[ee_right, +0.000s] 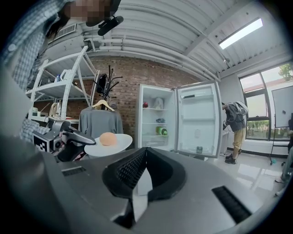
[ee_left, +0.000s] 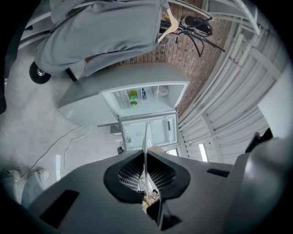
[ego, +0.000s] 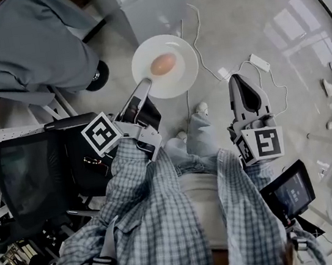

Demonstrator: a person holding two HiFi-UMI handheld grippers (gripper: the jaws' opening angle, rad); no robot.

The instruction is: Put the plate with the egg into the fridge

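A white plate with a brownish egg on it is held level above the floor. My left gripper is shut on the plate's near rim. In the left gripper view the plate shows edge-on between the jaws, facing the open fridge. My right gripper hangs to the right, shut and empty. The right gripper view shows the plate, the egg, the left gripper, and the fridge with its door swung wide; the right gripper has its jaws together.
A grey garment hangs on a wheeled rack left of the fridge. A white cable and power strip lie on the floor at right. A person stands by the window beyond the fridge door. White shelving stands at left.
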